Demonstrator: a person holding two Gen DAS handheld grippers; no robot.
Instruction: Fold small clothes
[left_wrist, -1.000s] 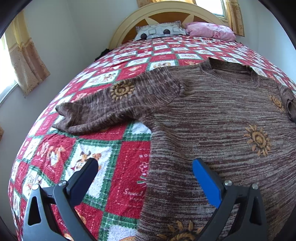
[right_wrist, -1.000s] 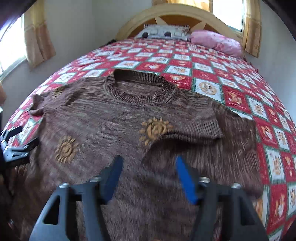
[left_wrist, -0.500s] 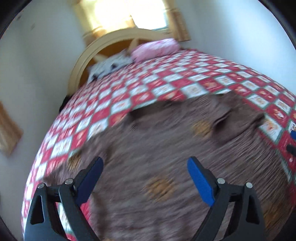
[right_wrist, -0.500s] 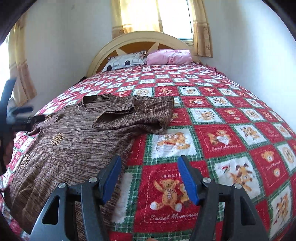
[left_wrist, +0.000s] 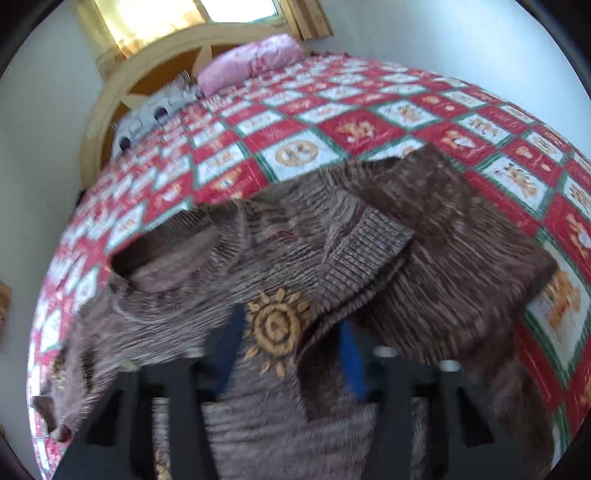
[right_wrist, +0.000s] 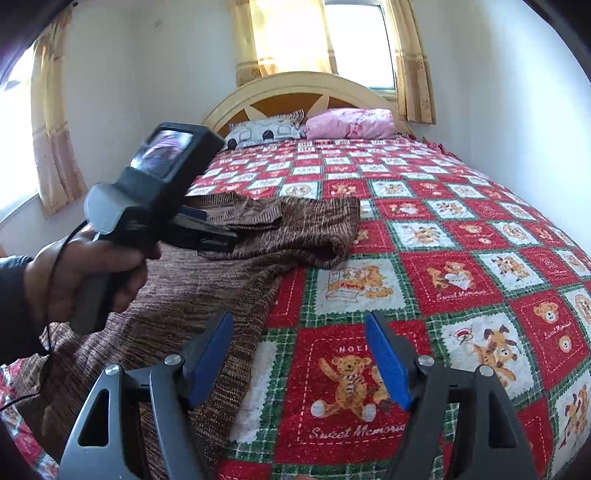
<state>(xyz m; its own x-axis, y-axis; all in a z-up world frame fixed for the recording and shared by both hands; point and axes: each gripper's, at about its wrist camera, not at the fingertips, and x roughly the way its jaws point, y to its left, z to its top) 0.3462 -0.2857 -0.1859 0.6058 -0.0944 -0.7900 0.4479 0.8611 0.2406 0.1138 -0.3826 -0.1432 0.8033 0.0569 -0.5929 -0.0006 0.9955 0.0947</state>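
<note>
The left gripper (left_wrist: 288, 354), having swung across the bed (right_wrist: 461, 206), is closing on the brown sweater (left_wrist: 461, 266) lying there, risking dragging extra layers, while the right gripper (right_wrist: 299, 362) is opening, empty.

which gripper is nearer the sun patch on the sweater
Left. The left gripper is closing its jaws around the sun patch; the right gripper hangs over the quilt beside the sweater.

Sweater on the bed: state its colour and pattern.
The sweater is brown marled knit with golden sun motifs, clearest in the left wrist view.
</note>
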